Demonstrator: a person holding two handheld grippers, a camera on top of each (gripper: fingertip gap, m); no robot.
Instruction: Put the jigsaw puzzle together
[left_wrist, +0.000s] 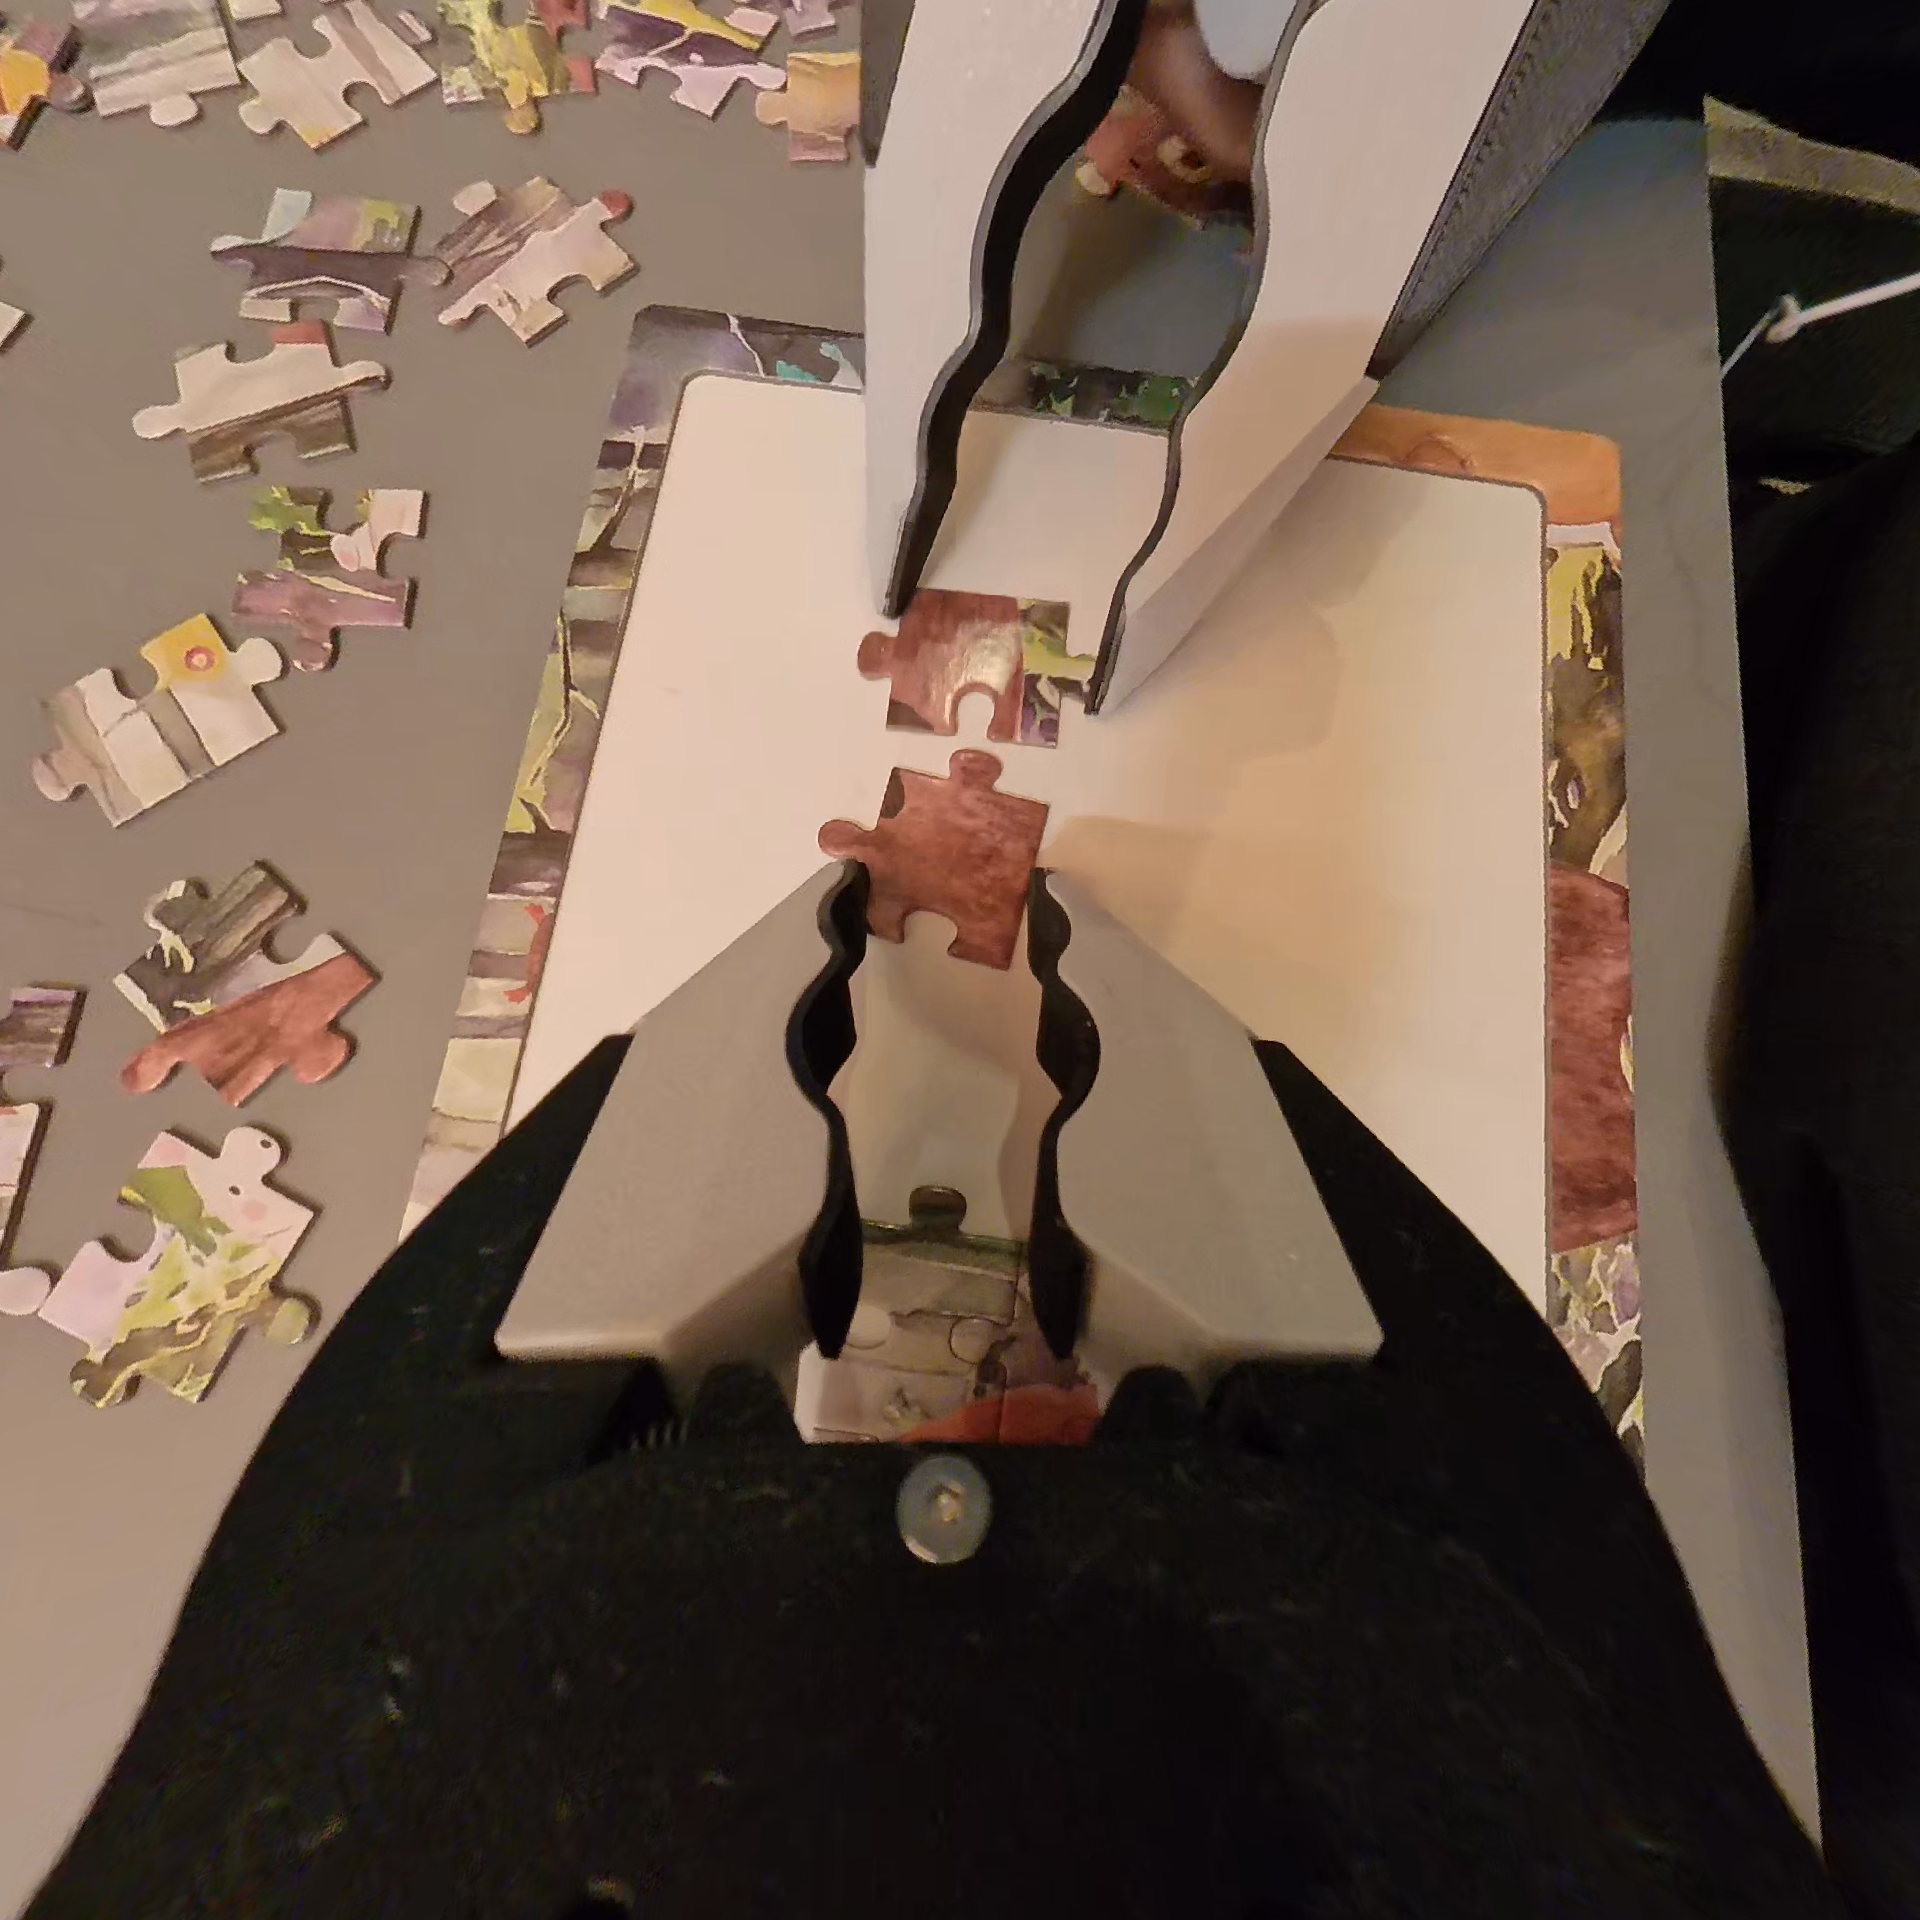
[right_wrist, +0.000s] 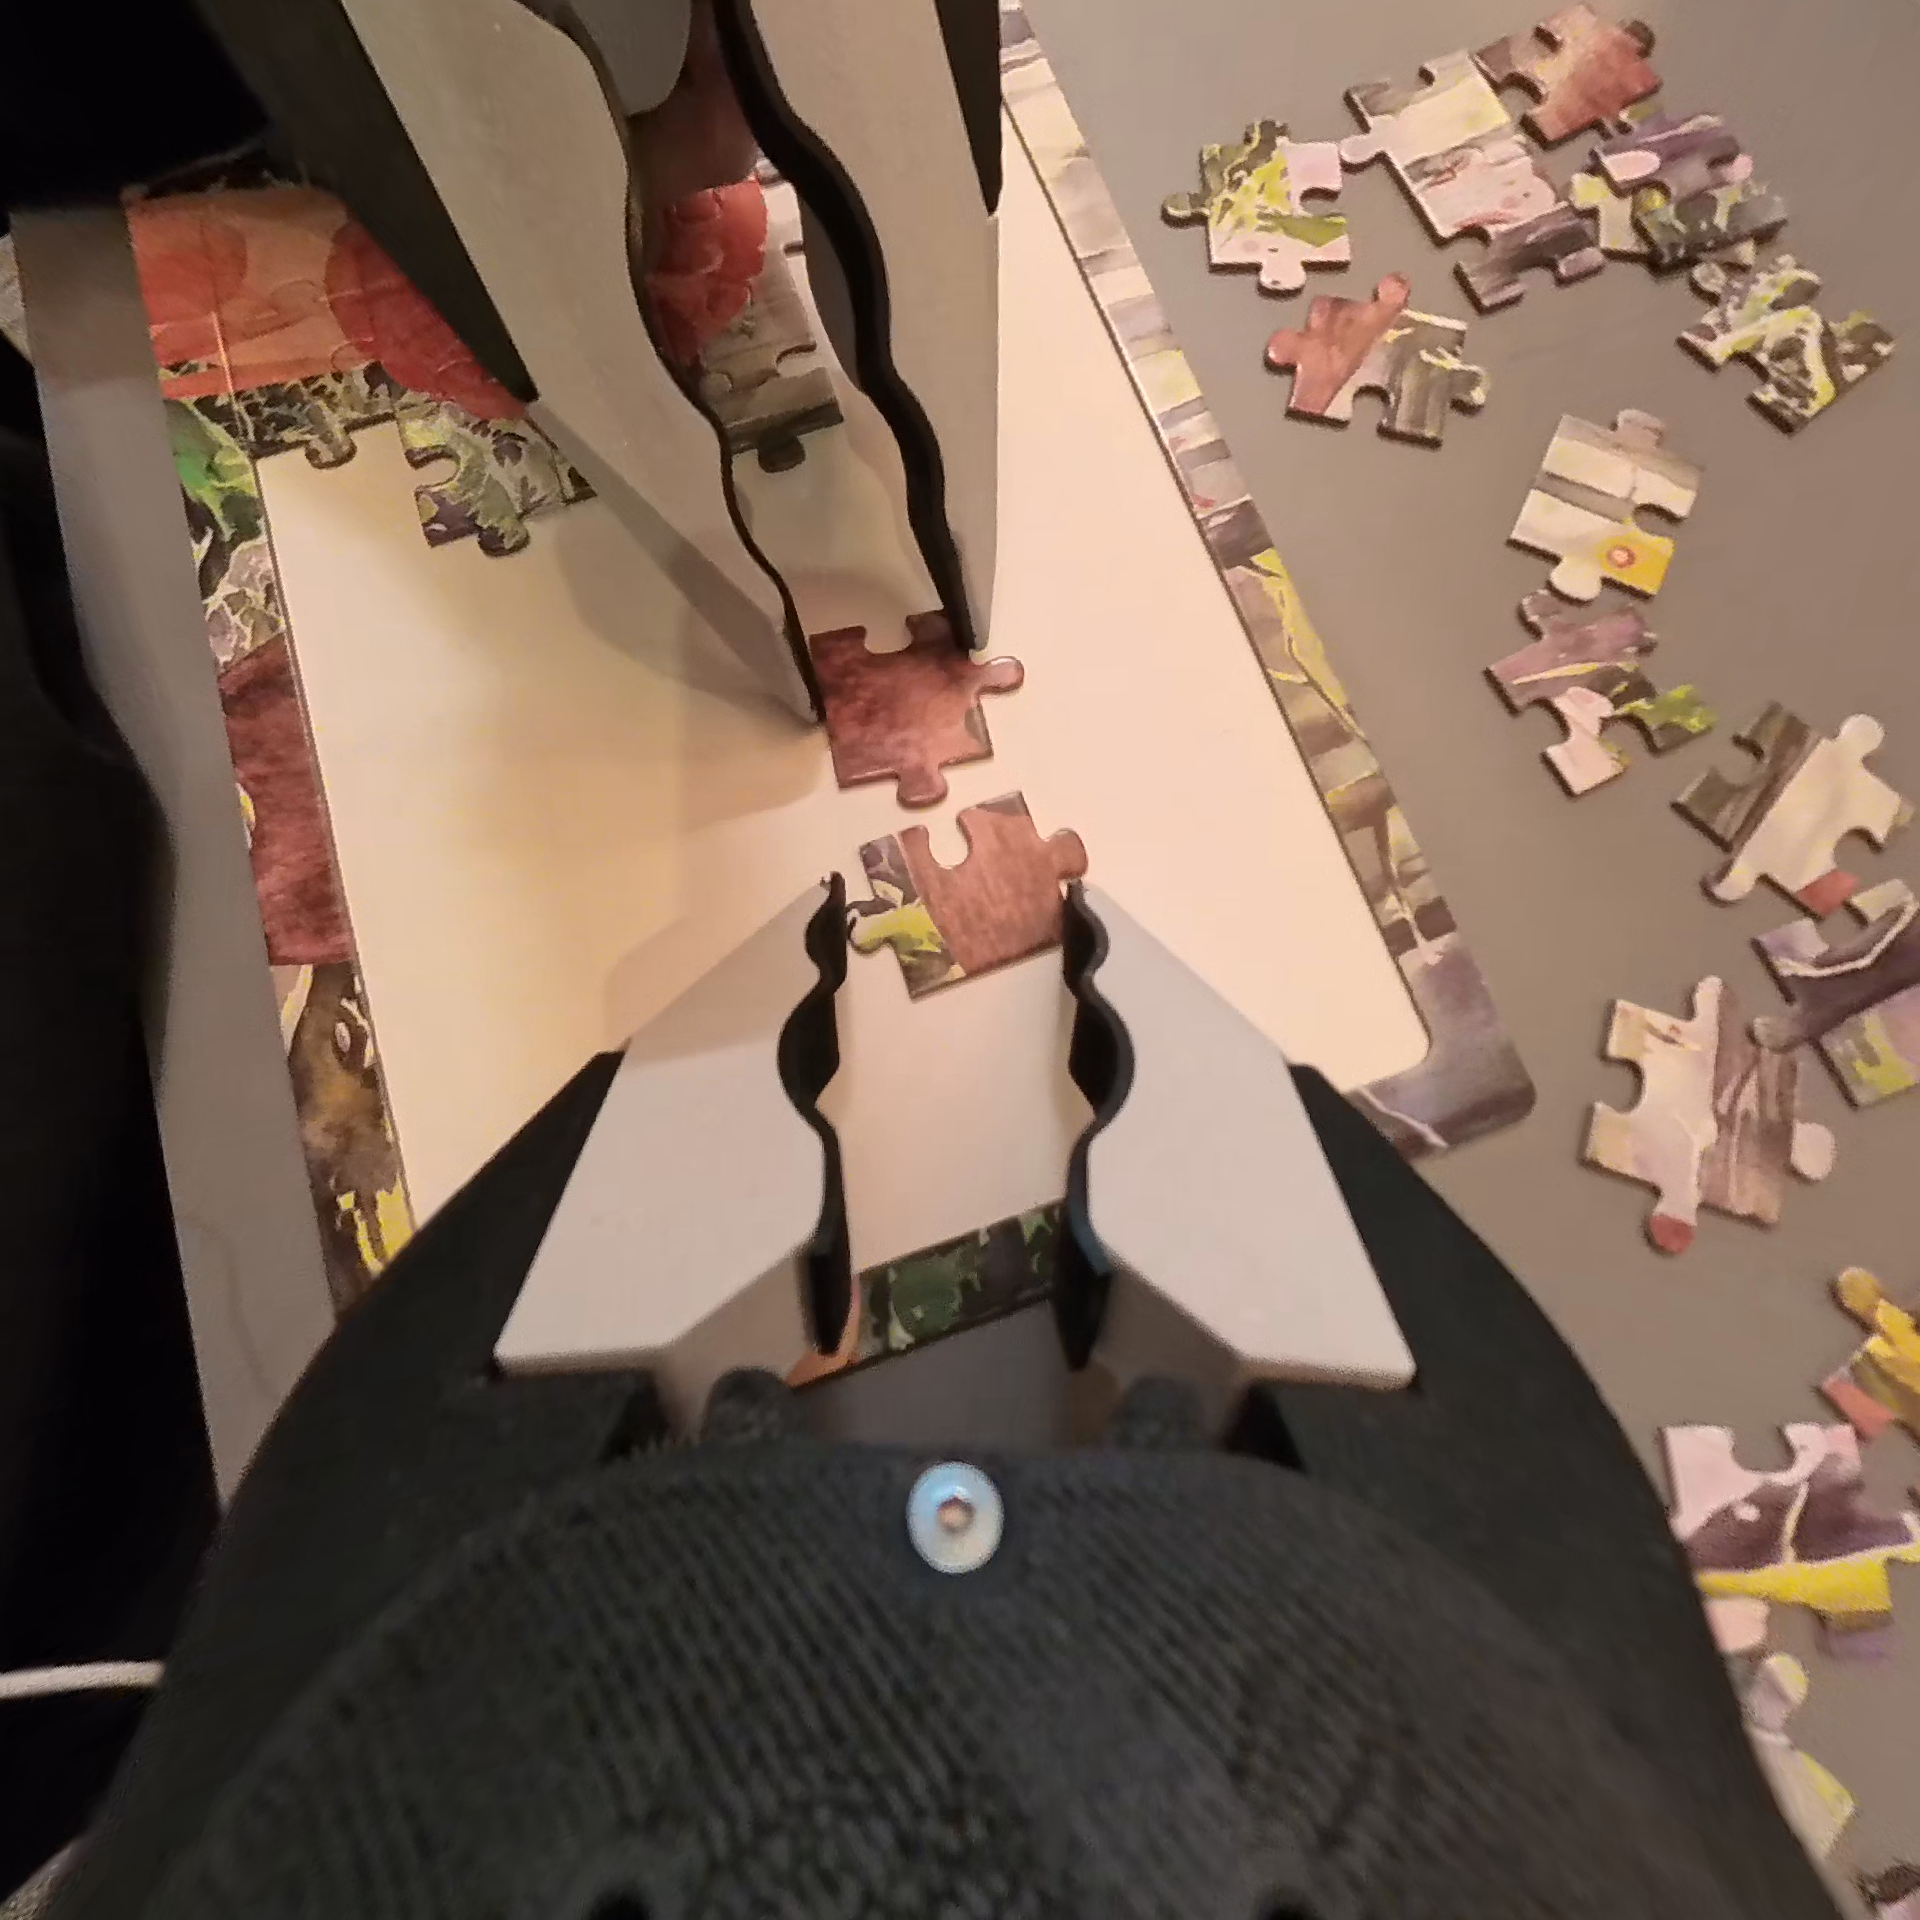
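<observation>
You're working over a grey table (left_wrist: 343, 810). The puzzle tray (left_wrist: 1299, 852) lies on it directly under your tools, and loose puzzle pieces (left_wrist: 229, 675) lie scattered left of the left tool, right of the right one (right_wrist: 1662, 665).

Your left gripper (left_wrist: 945, 883) covers the near edge of the plain brown piece (left_wrist: 961, 857), so you cannot tell whether its fingers (left_wrist: 847, 914) touch it. The right gripper (right_wrist: 951, 899) likewise hides the green-and-brown piece's (right_wrist: 977, 899) near edge. Loose pieces (left_wrist: 312, 62) are cut off at the top and left edges in the left wrist view. The puzzle frame (right_wrist: 1299, 644) disappears under both gripper bodies.
</observation>
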